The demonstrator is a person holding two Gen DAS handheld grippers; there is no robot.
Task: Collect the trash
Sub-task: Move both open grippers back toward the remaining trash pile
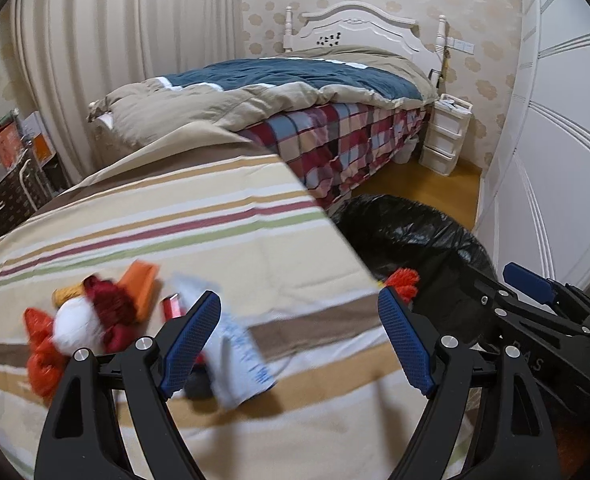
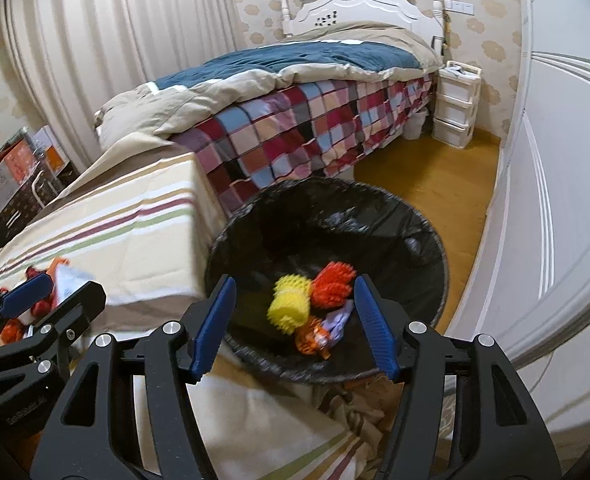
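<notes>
My left gripper (image 1: 300,340) is open and empty, low over the striped cloth surface (image 1: 175,216). A white printed wrapper (image 1: 239,364) lies just by its left finger, with a small red packet (image 1: 173,306), an orange piece (image 1: 141,284) and a red, white and orange fluffy pile (image 1: 79,328) to the left. My right gripper (image 2: 295,328) is open and empty above the black-lined trash bin (image 2: 415,240). Inside the bin lie a yellow spiky piece (image 2: 289,306), an orange spiky piece (image 2: 333,284) and an orange wrapper (image 2: 313,338). The bin also shows in the left wrist view (image 1: 415,236).
A bed with a plaid cover (image 2: 295,128) and blue-beige quilt stands behind. A white drawer unit (image 2: 455,104) is by the headboard. White wardrobe doors (image 2: 555,200) run along the right. Boxes (image 2: 11,172) are stacked at the left. Wood floor (image 2: 435,176) lies beyond the bin.
</notes>
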